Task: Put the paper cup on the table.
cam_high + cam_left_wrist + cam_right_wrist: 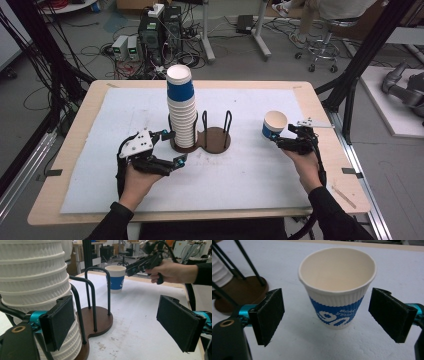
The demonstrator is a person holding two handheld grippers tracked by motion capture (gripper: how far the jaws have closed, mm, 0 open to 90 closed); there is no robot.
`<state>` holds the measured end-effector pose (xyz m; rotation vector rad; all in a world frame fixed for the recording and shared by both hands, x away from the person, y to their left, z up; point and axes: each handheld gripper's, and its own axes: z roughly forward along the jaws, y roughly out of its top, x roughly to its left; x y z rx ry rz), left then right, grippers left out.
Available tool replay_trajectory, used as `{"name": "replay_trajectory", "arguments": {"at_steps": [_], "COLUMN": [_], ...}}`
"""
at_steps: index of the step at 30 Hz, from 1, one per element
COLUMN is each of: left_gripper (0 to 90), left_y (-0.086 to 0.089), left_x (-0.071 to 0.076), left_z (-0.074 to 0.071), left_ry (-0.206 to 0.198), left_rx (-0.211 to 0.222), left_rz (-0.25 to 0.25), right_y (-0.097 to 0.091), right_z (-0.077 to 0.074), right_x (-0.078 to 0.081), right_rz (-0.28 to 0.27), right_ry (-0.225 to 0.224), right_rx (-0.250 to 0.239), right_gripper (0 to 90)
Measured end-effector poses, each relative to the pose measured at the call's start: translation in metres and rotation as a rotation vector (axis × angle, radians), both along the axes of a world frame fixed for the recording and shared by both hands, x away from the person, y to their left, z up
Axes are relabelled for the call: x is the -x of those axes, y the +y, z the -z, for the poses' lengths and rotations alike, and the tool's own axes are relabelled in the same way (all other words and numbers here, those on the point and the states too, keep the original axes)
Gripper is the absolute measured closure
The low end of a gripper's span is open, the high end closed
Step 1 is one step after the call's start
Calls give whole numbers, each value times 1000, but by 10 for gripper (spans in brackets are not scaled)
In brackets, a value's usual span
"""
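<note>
While the left gripper [170, 147] is waiting open beside the stack [181, 107], as if steadying the holder [216, 138], the right gripper [325, 317] is standing with jaws apart around the cup [337, 286], untouched on the table [250, 170]; the left gripper view is revealing the cup [115, 278] upright; the high view is showing the holder's empty half

The left hand-held gripper [125, 325] has its two black padded jaws spread apart, with nothing between them. The near-side jaw stands just beside the tall stack of white ribbed paper cups [35, 282], seated in the dark brown wooden cup holder with black wire hoops [100, 320]. Toward the far edge of the white surface [140, 315], a single blue-and-white paper cup [115, 278] stands upright. The right hand-held gripper [130, 268] is just beside its rim.
</note>
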<state>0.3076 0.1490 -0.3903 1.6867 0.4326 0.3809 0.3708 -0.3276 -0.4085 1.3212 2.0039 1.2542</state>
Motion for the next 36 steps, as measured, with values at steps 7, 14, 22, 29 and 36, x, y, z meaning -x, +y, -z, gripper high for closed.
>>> {"name": "replay_trajectory", "arguments": {"at_steps": [7,14,22,29,36], "left_gripper": [147,148,147,148,147], "left_y": [1,1,-2,-8,-12], "left_x": [0,0,0,-2,0], "left_z": [1,1,-1,0,0], "left_ry": [4,8,6,14,7], "left_rx": [2,2,8,1,-9], "left_rz": [-6,-11,-10,8,27], "right_y": [1,8,16,23,28], "right_z": [-11,-28,-40,-46,-45], "right_x": [21,36,48,55,56], "right_rz": [-71,-187,-319,-407,-446], "right_ry": [-36,-95,-173,-221,-217], "right_rx": [-53,-128,-154,-144,-124], "right_gripper": [136,137,137,137,138]}}
